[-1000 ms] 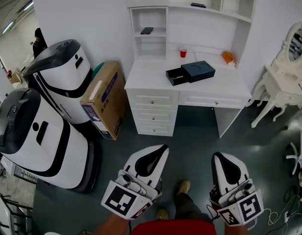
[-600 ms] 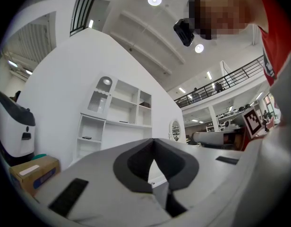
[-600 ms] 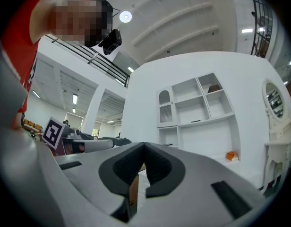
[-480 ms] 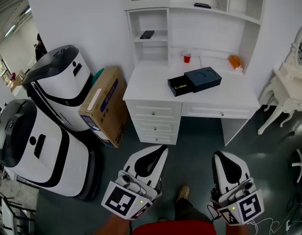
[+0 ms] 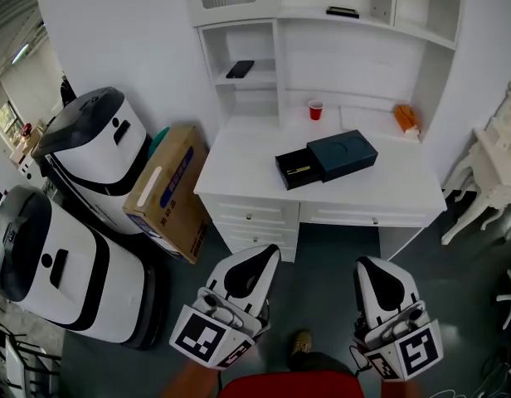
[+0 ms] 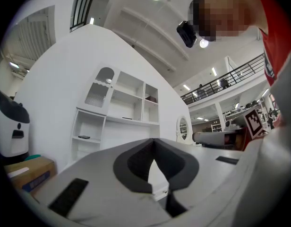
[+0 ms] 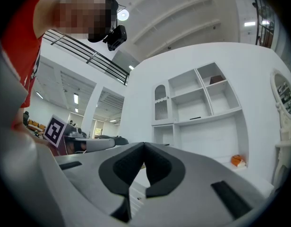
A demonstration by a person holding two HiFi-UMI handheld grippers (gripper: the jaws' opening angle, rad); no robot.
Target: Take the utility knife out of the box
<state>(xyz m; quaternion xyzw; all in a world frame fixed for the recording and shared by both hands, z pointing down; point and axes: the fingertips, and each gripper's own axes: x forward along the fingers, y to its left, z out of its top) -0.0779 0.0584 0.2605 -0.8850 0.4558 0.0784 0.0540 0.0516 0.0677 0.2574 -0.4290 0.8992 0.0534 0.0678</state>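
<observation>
Utility knife (image 5: 299, 170) is lying in the pulled-out tray of the dark box (image 5: 345, 152) on the white desk (image 5: 243, 168), showing only as a thin yellowish streak. The left gripper (image 5: 270, 251) and right gripper (image 5: 366, 264) are hovering well apart from the desk, jaws pressed together and gripping nothing.

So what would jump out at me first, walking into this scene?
Probably the two white claws at the bottom of the head view, the left claw and right claw, both shut and empty. Ahead on the white desk lies a dark box with its drawer slid open, and two bulky white-and-black machines stand at the left.
</observation>
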